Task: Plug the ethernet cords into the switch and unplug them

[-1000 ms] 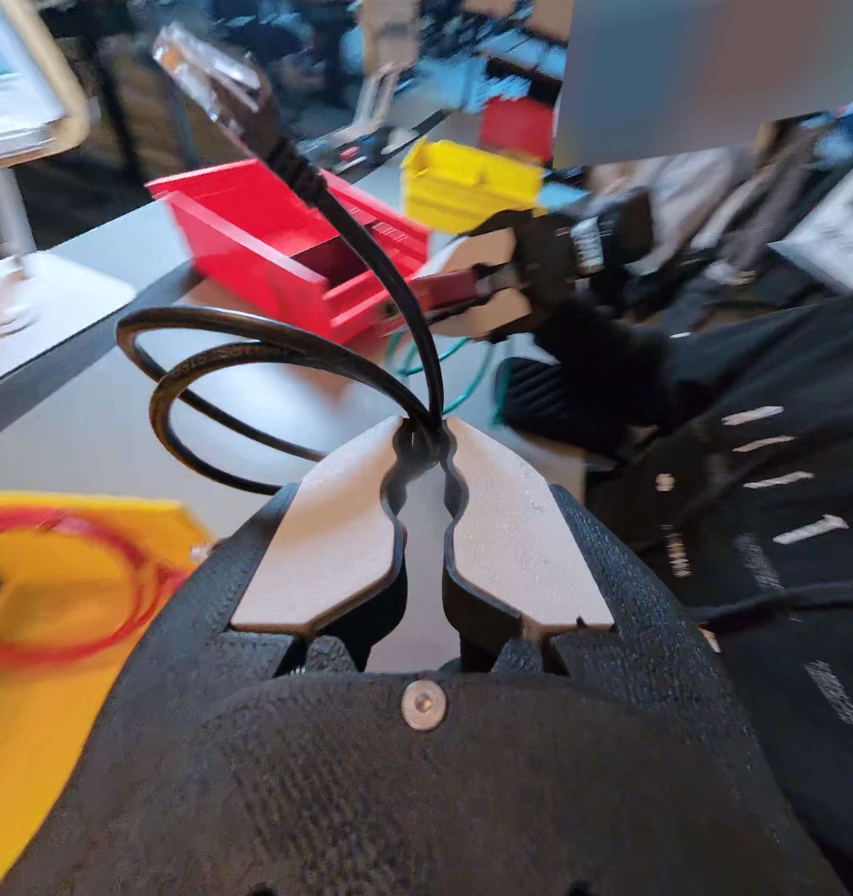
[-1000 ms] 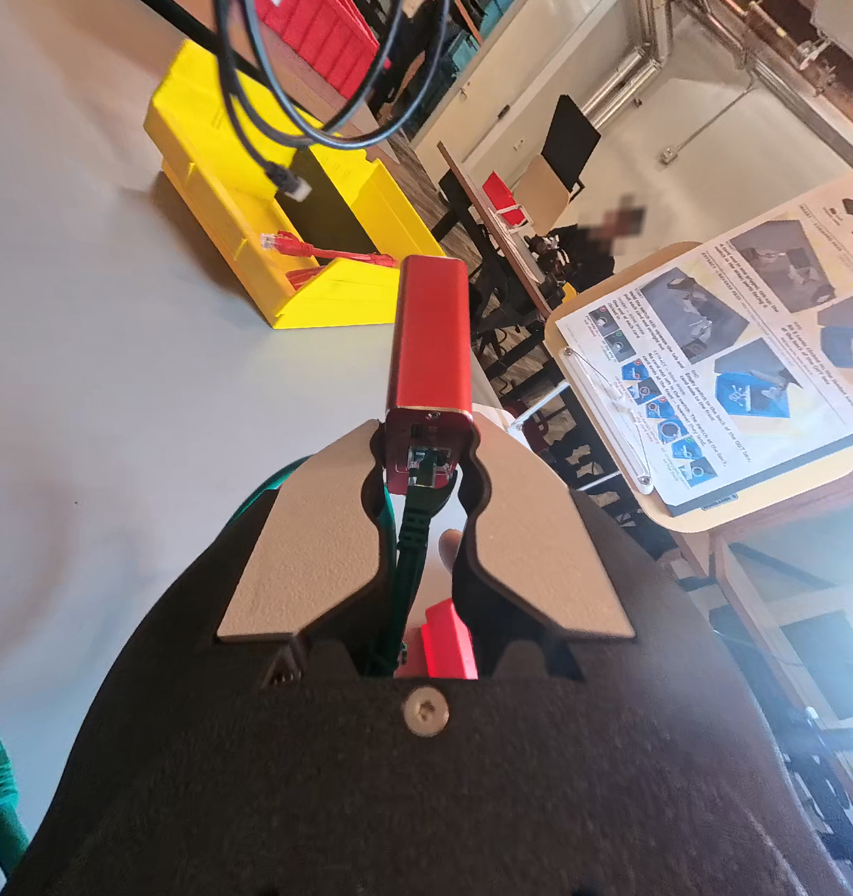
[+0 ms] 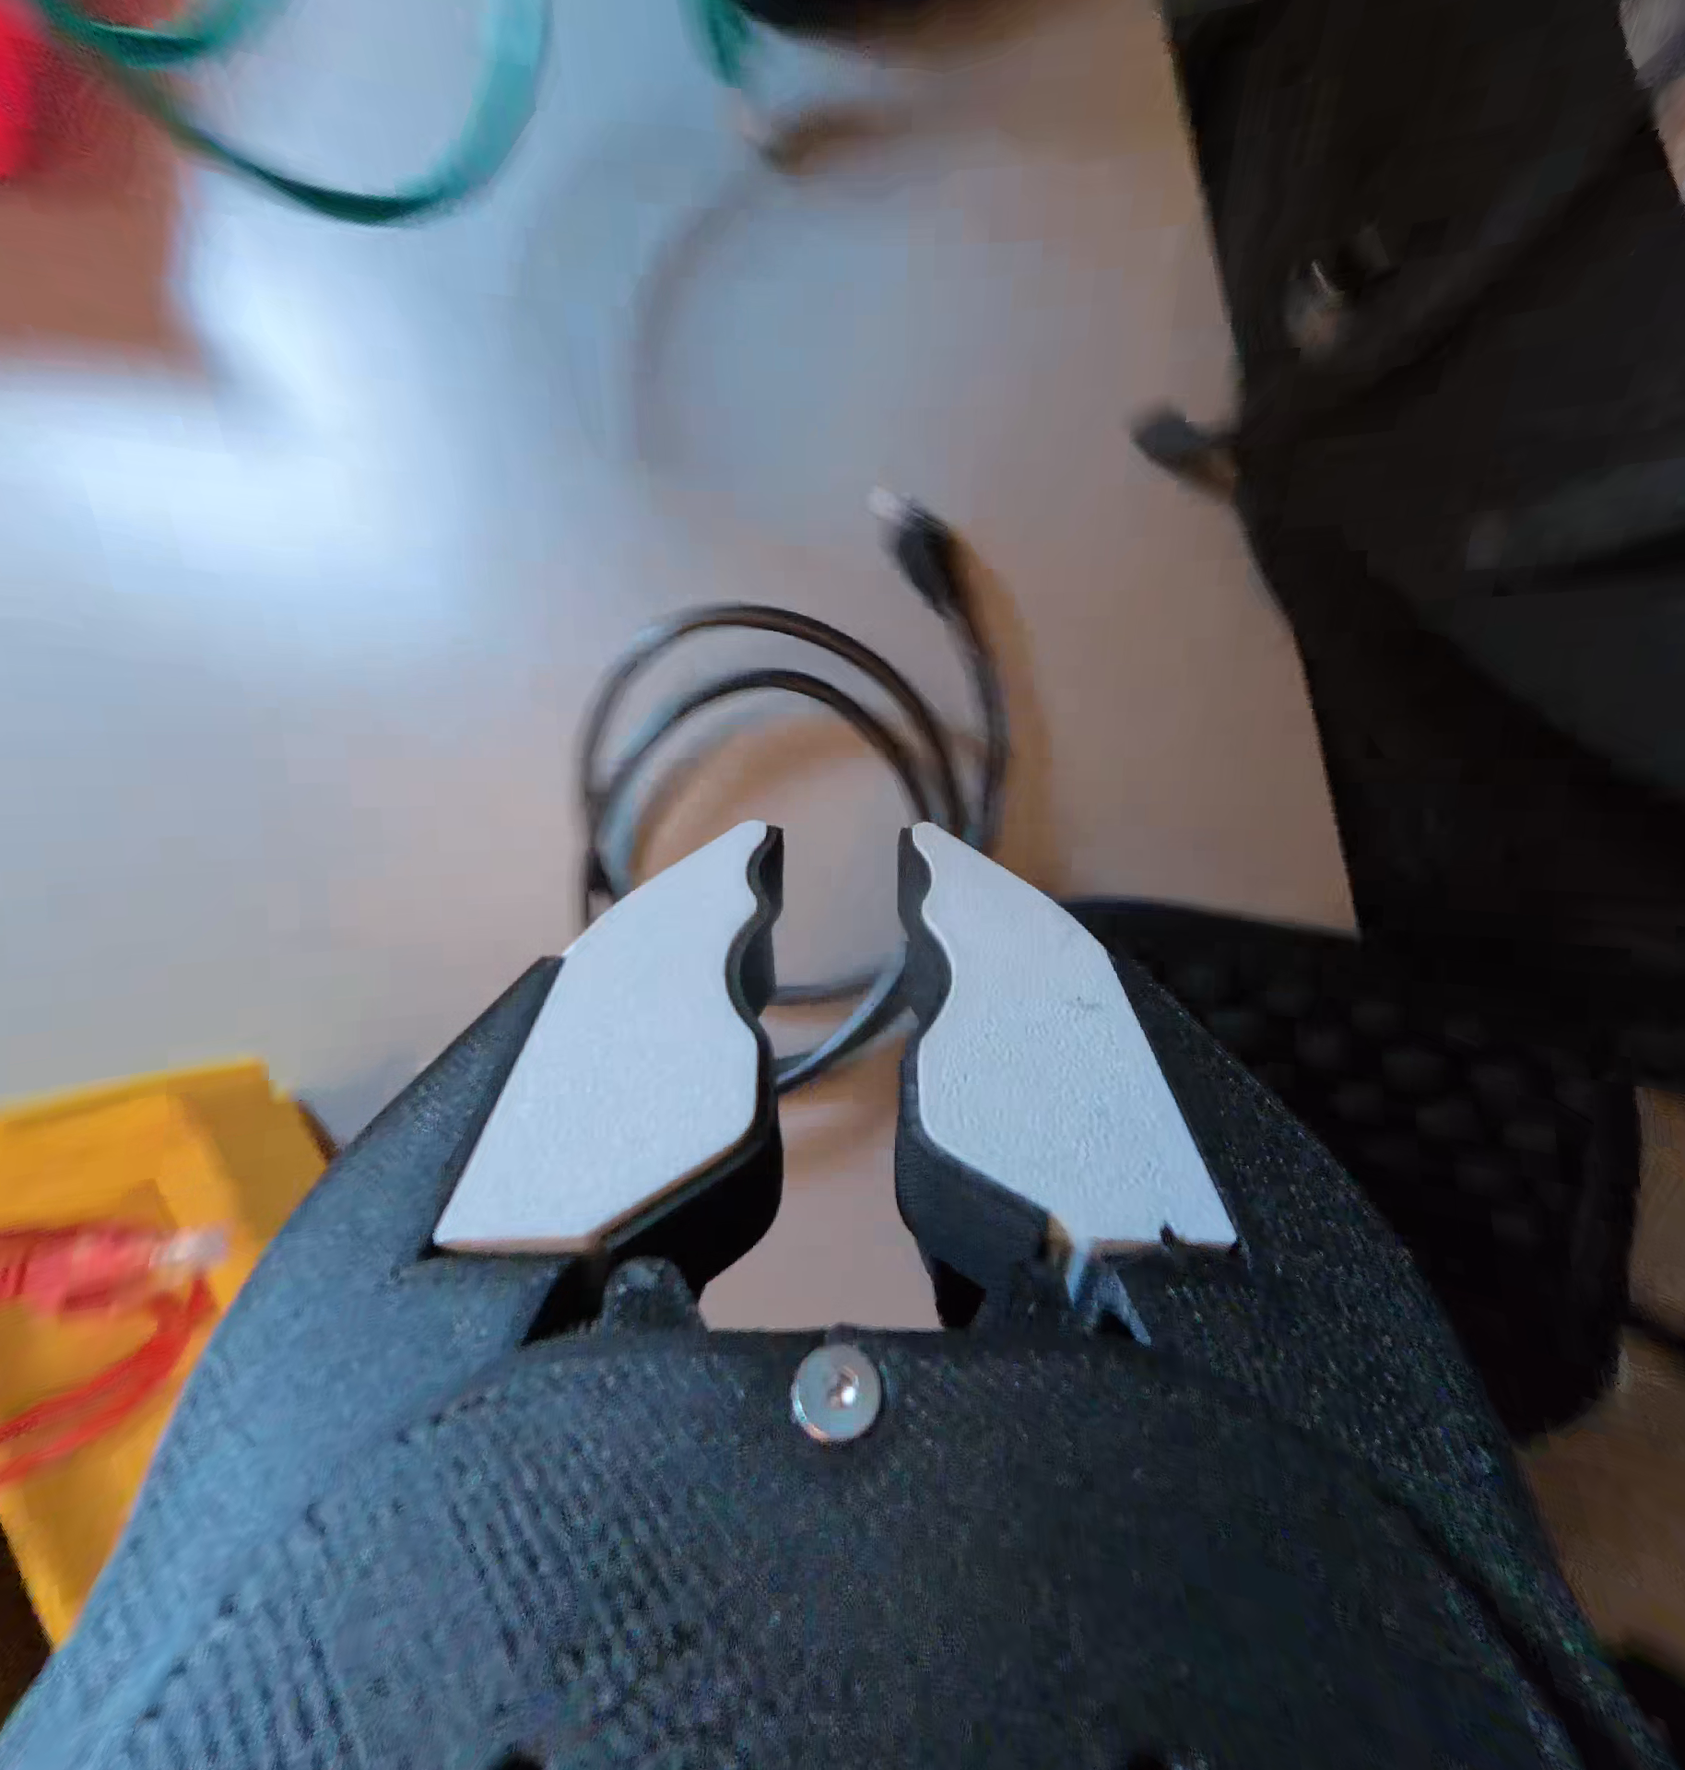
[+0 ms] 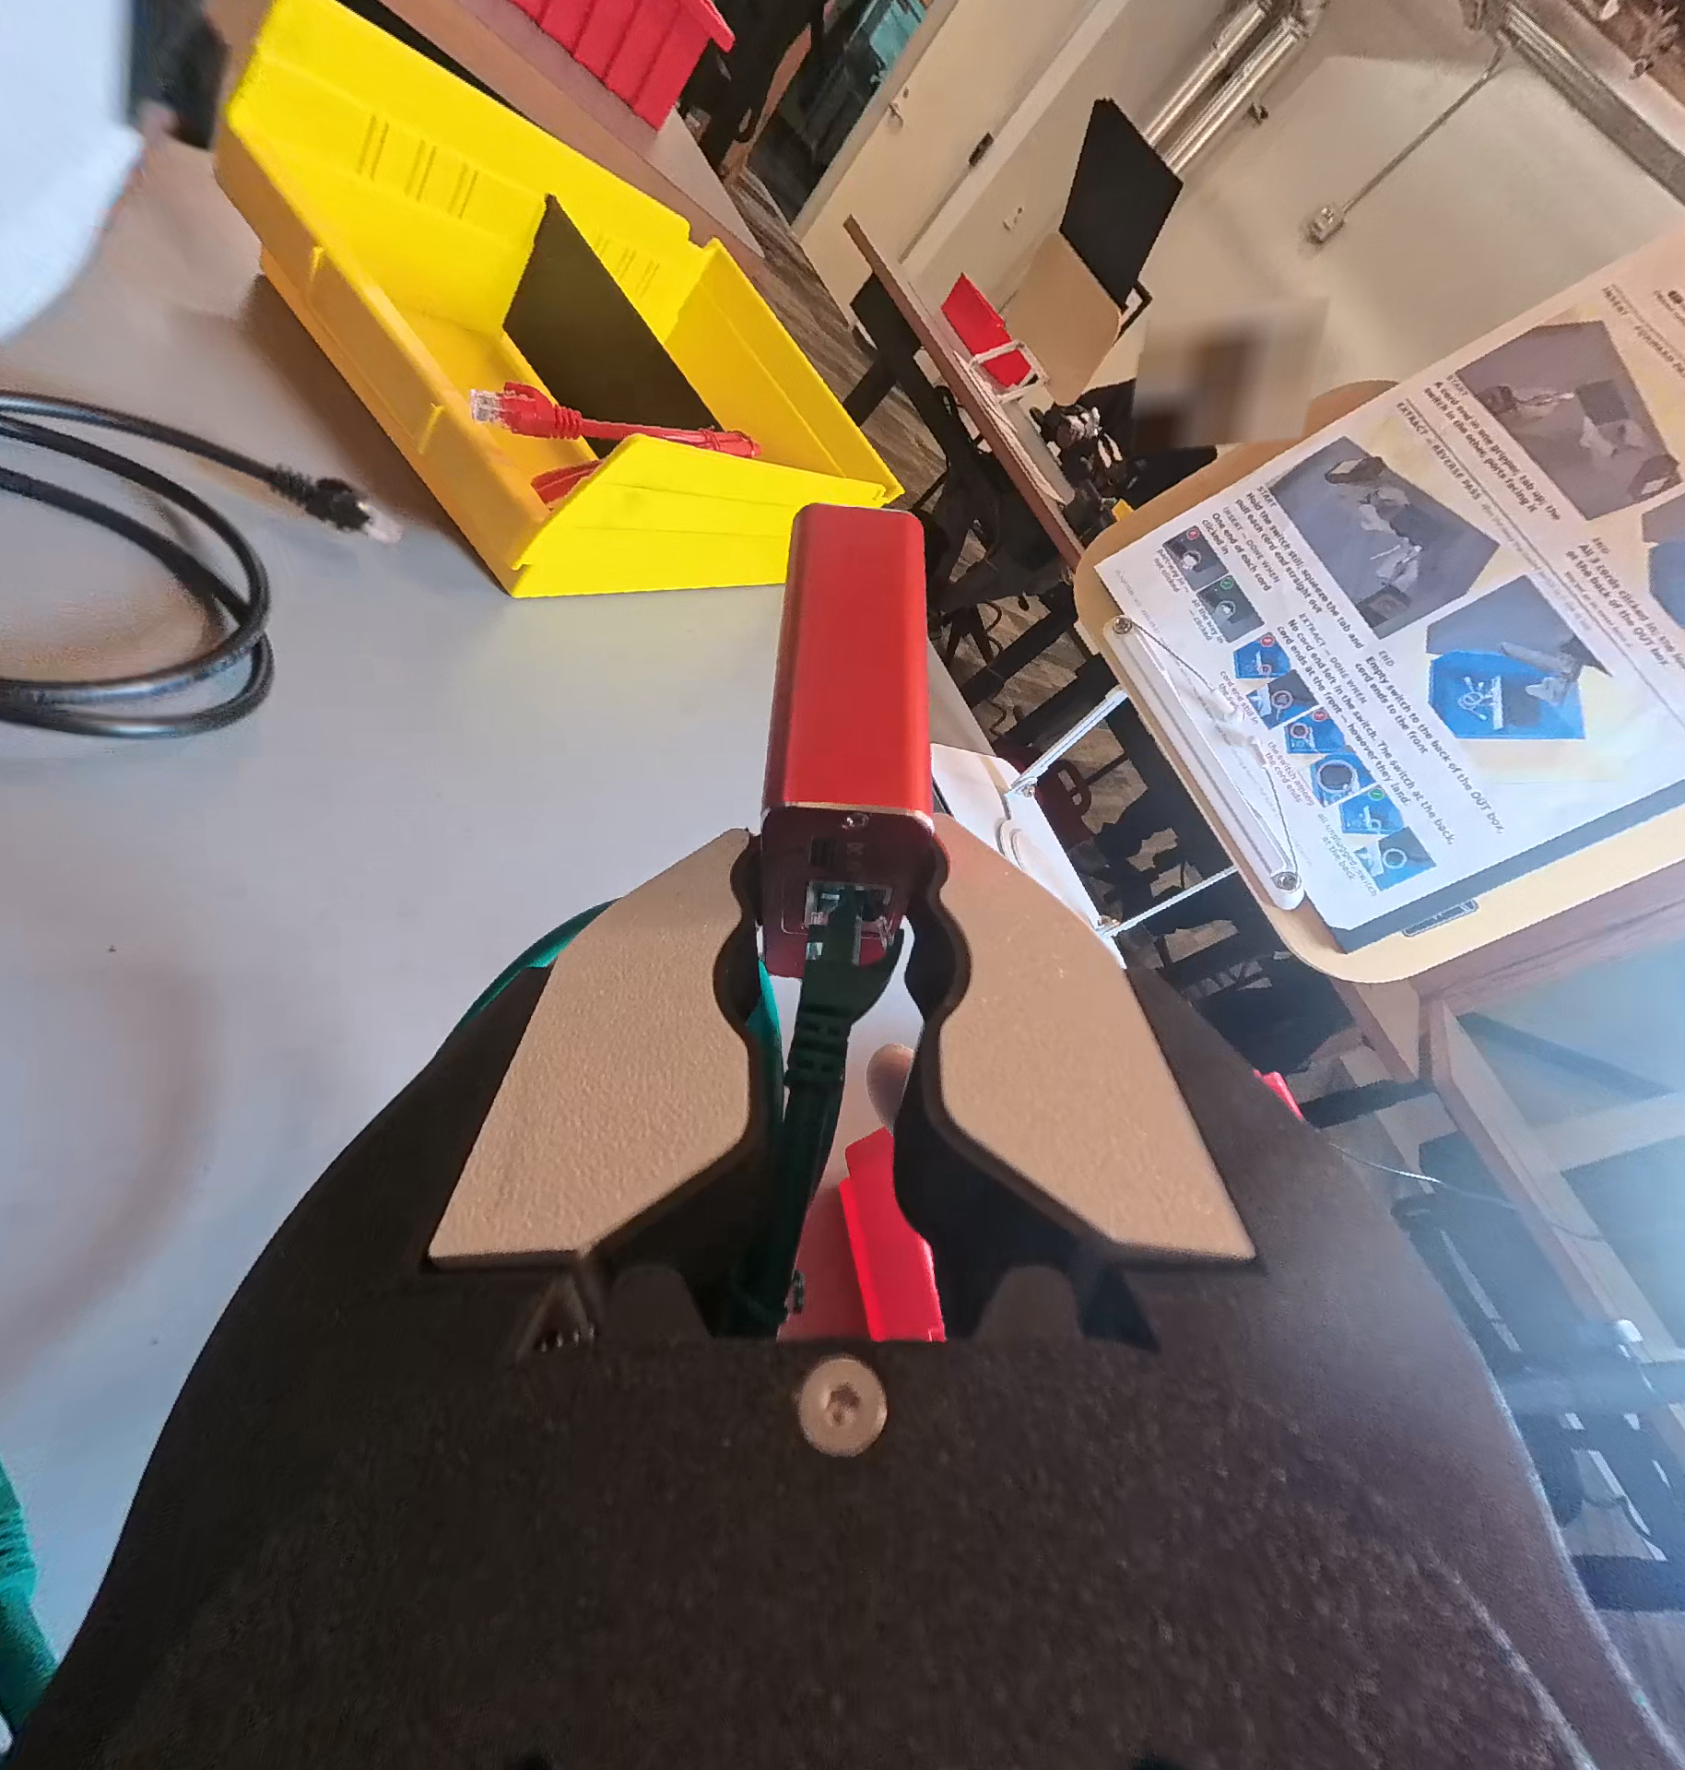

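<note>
My right gripper is shut on the red switch and holds it above the grey table, with its ports facing the camera. A green ethernet cord is plugged into one port and runs back between the fingers. My left gripper is open and empty above the coiled black ethernet cord, which lies loose on the table with its plug pointing away. The black cord also shows at the left of the right wrist view. A red cord lies in the yellow bin.
The yellow bin with the red cord also shows at lower left in the left wrist view. A loop of green cord lies farther off. A person's dark clothing fills the right. An instruction sheet on a stand is right of the switch. Some 20 cm of space lies between my two pairs of fingers.
My left gripper has opened and let go of the black cord, which now lies coiled on the table below it. The view has tipped down toward the table. The right gripper still holds the switch.
</note>
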`<state>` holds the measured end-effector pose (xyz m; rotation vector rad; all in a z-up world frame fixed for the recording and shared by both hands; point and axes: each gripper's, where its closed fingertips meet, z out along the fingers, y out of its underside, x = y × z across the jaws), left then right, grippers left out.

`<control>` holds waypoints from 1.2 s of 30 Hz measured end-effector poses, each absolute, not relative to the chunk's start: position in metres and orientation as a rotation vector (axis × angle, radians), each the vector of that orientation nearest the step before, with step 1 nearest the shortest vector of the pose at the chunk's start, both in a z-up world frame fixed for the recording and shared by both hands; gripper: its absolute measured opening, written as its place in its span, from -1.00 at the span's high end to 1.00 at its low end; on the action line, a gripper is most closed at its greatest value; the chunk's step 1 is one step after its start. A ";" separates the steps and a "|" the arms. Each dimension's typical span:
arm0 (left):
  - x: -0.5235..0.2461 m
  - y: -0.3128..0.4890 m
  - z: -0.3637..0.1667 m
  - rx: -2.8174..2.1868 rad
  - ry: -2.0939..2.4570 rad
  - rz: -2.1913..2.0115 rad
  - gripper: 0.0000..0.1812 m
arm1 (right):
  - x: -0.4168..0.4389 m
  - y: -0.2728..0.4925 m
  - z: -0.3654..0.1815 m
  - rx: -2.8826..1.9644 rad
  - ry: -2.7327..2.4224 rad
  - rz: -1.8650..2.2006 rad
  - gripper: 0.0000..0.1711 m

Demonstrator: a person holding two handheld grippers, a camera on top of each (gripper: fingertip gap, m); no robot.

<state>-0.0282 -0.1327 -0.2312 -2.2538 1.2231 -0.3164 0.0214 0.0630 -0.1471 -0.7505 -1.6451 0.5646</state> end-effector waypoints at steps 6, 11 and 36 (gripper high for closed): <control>-0.124 -0.100 -0.259 -2.515 0.202 -0.127 0.77 | 0.023 0.064 -0.146 -0.746 -1.641 0.574 0.68; -0.128 -0.095 -0.299 -2.559 0.086 -0.065 0.83 | 0.021 0.062 -0.148 -0.736 -1.654 0.577 0.68; 0.013 -0.066 -0.197 -2.324 1.158 -0.818 0.88 | 0.056 -0.021 -0.174 -0.085 -1.904 0.471 0.69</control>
